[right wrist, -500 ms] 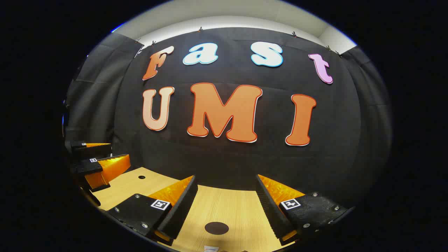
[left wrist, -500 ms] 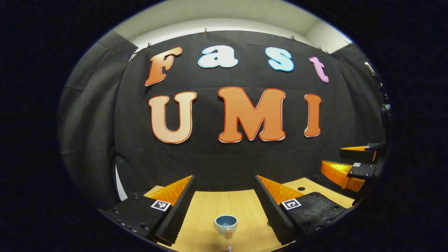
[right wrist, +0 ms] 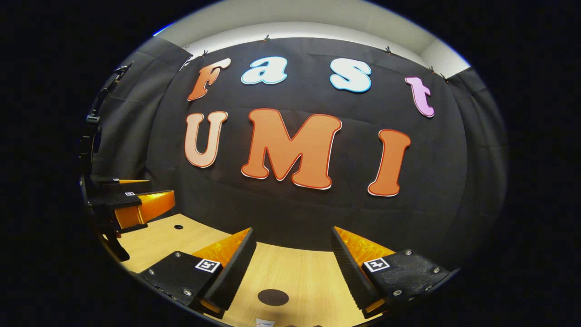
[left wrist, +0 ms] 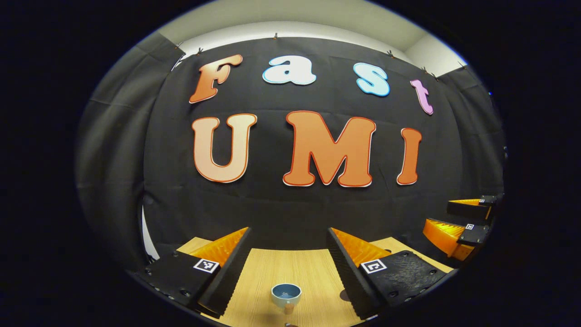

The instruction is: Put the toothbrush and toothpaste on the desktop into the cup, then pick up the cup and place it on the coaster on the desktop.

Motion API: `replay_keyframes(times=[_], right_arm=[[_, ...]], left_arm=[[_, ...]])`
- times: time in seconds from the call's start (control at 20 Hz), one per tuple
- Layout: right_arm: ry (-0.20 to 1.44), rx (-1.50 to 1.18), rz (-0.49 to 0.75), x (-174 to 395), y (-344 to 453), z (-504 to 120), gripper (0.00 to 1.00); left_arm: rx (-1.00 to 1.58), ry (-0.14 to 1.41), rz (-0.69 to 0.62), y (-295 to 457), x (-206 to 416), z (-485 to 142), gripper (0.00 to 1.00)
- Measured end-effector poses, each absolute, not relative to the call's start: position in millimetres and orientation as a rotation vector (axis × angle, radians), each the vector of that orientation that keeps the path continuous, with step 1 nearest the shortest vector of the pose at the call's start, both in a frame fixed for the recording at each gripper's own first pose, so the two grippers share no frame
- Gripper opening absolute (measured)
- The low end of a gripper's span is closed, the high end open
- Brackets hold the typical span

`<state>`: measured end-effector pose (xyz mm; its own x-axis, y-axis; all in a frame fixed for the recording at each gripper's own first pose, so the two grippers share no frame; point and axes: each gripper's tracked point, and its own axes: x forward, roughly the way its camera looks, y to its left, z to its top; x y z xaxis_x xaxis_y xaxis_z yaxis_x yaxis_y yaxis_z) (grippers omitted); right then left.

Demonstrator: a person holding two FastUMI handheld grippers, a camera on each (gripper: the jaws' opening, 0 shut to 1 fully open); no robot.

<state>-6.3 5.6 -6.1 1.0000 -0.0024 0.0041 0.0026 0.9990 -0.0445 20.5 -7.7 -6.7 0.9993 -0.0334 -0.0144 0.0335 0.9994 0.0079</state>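
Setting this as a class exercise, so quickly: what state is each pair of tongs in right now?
Left tongs: open, holding nothing, above the desktop with the cup ahead.
Right tongs: open, holding nothing, the dark coaster ahead.

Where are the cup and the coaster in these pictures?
cup (left wrist: 286,294): left gripper view, on its rim and bluish inside.
coaster (right wrist: 273,297): right gripper view, on the middle of the dark round disc.
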Motion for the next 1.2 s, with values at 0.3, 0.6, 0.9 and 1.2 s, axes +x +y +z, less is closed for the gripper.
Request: replay_keyframes(times=[0.3, 0.6, 0.9, 1.2], right_arm=[[0.049, -0.028, -0.012, -13, 3, -21, 0.99], [0.064, -0.007, -0.022, -20, -1, -30, 0.99], [0.154, 0.004, 0.005, -32, 5, -62, 0.99], [0.392, 0.034, 0.093, -47, 10, -130, 0.99]], left_arm=[[0.083, 0.012, -0.065, -19, 9, -2, 0.96], [0.1, 0.059, -0.068, -17, -7, -25, 0.98], [0.066, 0.226, -0.078, -15, -21, -77, 0.97], [0.021, 0.415, -0.055, -18, -43, -135, 0.97]])
